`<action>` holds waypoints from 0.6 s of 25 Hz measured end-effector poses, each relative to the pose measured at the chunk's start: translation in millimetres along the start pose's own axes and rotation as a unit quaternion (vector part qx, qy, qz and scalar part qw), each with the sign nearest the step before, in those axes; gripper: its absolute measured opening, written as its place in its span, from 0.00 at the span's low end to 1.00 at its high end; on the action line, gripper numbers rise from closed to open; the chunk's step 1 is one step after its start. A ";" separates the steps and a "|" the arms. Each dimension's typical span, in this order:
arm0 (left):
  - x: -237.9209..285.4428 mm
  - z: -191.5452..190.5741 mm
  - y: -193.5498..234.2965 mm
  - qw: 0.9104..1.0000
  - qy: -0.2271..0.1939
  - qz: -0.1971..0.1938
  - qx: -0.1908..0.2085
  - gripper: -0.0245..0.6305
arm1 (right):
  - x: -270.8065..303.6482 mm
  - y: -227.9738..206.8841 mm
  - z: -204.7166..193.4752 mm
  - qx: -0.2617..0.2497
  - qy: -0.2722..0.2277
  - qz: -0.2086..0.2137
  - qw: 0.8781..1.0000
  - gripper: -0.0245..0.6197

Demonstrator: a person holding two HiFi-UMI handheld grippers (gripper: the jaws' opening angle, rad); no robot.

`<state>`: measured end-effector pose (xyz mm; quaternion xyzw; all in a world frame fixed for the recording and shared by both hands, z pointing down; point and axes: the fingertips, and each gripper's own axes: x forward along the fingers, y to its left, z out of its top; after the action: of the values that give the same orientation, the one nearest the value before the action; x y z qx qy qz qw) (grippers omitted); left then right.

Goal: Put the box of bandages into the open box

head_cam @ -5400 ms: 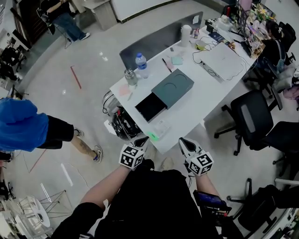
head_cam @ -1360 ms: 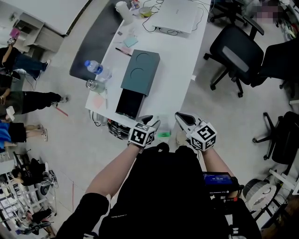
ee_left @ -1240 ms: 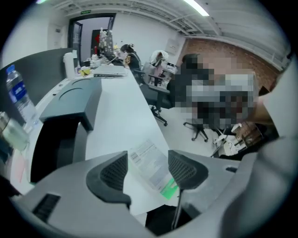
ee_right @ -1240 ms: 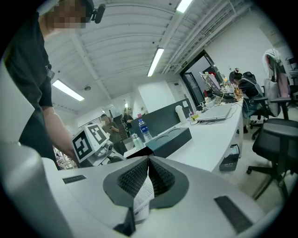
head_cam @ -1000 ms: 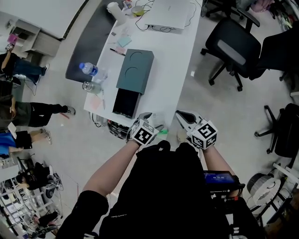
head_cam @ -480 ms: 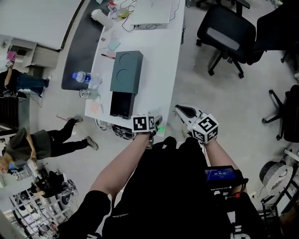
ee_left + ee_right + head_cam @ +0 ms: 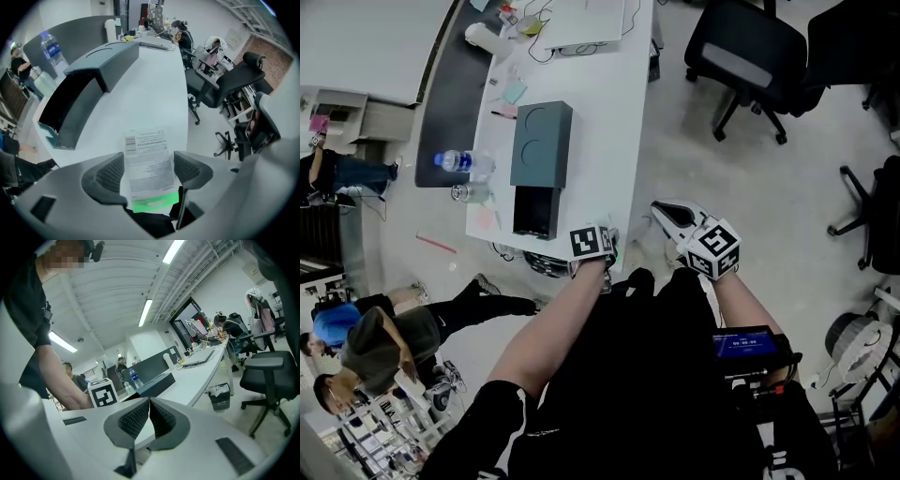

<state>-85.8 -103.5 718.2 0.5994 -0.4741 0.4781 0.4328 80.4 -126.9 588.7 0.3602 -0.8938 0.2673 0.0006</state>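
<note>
Now, with my left hand-held gripper (image 7: pixel 149 168) wide, its jaws just easing inward astride the box of bandages (image 7: pixel 146 144) lying flat at the table's (image 7: pixel 154 89) near edge, short of the open box (image 7: pixel 70 112), I'd sink lower and squeeze its long sides squarely; my right hand-held gripper (image 7: pixel 149 420) is closed on nothing.

There was one long white table (image 7: pixel 609 122). On it sat one dark green open box (image 7: pixel 539 155), one box of bandages (image 7: pixel 147 161), one water bottle (image 7: pixel 455 161), one small clear jar (image 7: pixel 461 193) and one white laptop (image 7: pixel 581 19). At least two black chairs (image 7: pixel 741 52) stood on the floor by the table. About three other people (image 7: pixel 389 337) were off to one side, small and hard to count.
</note>
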 end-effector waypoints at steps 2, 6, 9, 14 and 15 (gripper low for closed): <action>-0.1 0.8 -1.3 1.000 0.000 -0.004 -0.005 0.54 | -0.2 -0.2 -1.1 0.002 0.002 0.001 1.000 0.08; -1.6 1.1 1.7 1.000 0.002 -0.015 -0.012 0.53 | 2.5 -0.2 -0.1 -0.001 0.006 0.006 1.000 0.08; -4.6 1.1 3.7 0.999 -0.006 -0.032 -0.014 0.53 | 7.1 1.8 1.3 -0.008 0.008 0.011 1.000 0.08; -20.2 8.0 3.0 0.998 -0.025 -0.064 -0.005 0.53 | 16.9 11.4 3.5 -0.017 0.014 0.023 0.999 0.08; -25.0 10.7 2.8 0.997 -0.030 -0.071 -0.002 0.53 | 19.7 13.7 4.0 -0.019 0.016 0.025 0.999 0.08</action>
<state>-89.1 -110.5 692.0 0.6449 -0.4442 0.4267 0.4525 57.8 -133.3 582.6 0.3331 -0.9073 0.2560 0.0150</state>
